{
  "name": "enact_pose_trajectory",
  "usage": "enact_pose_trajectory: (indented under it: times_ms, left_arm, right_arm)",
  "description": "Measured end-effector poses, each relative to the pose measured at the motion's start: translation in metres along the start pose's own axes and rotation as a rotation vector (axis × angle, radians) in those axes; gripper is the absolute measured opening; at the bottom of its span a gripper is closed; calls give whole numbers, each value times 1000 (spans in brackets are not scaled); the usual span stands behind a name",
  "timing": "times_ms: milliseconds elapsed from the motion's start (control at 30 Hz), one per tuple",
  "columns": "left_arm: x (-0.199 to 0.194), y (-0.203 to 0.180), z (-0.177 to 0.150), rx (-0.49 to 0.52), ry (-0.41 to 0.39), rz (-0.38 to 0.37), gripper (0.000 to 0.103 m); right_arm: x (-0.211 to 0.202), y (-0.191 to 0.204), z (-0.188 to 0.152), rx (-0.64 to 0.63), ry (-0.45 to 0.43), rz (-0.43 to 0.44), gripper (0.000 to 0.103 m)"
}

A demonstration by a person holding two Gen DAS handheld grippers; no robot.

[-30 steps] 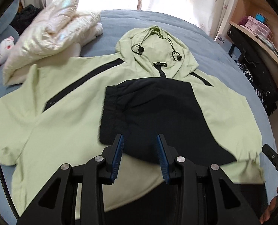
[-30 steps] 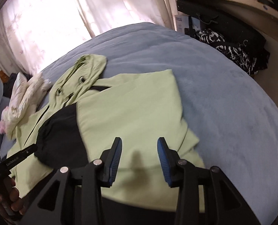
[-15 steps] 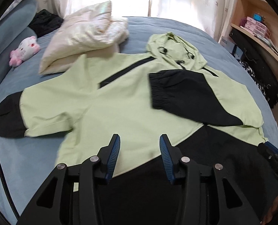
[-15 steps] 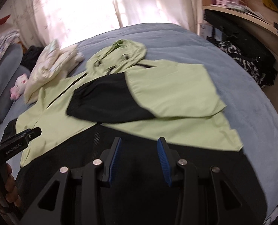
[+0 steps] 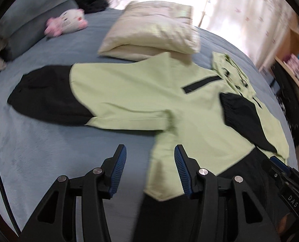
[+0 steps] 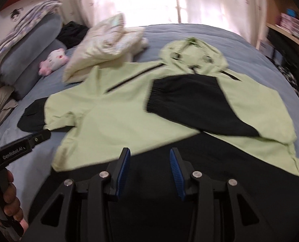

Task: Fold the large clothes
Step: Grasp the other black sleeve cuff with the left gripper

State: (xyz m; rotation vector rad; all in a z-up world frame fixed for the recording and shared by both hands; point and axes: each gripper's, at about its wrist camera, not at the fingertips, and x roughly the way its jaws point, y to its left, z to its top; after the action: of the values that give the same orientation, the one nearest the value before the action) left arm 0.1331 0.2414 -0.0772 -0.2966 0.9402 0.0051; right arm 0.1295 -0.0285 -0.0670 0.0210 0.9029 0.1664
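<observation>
Above the bed's near edge, both grippers hang with nothing between their jaws.

Left gripper (image 5: 150, 159), jaws spread and just opened wider, sits low in its frame over the blue blanket (image 5: 38, 151) beside the hoodie (image 5: 133, 92); right gripper (image 6: 149, 162), jaws apart, hovers over the black hem. Mid-frame the green hoodie lies flat, one sleeve folded across the chest. Farther off: cream pillow (image 6: 101, 46), pink plush (image 6: 53, 60).
</observation>
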Motion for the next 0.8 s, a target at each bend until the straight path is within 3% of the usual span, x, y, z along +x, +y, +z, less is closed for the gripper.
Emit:
enact_pose_trajectory:
  times_ms: [300, 467, 600, 800]
  left_arm:
    - [17, 95, 11, -196, -3, -55, 48]
    - [31, 152, 16, -356, 1, -118, 49]
    - [45, 189, 23, -459, 21, -141, 49]
    - [69, 234, 37, -593, 19, -256, 49]
  right_arm:
    - [38, 87, 25, -132, 14, 101, 42]
    - [65, 123, 32, -176, 35, 142, 42]
    - [83, 140, 33, -187, 58, 170, 42]
    - [99, 154, 33, -200, 77, 199, 42]
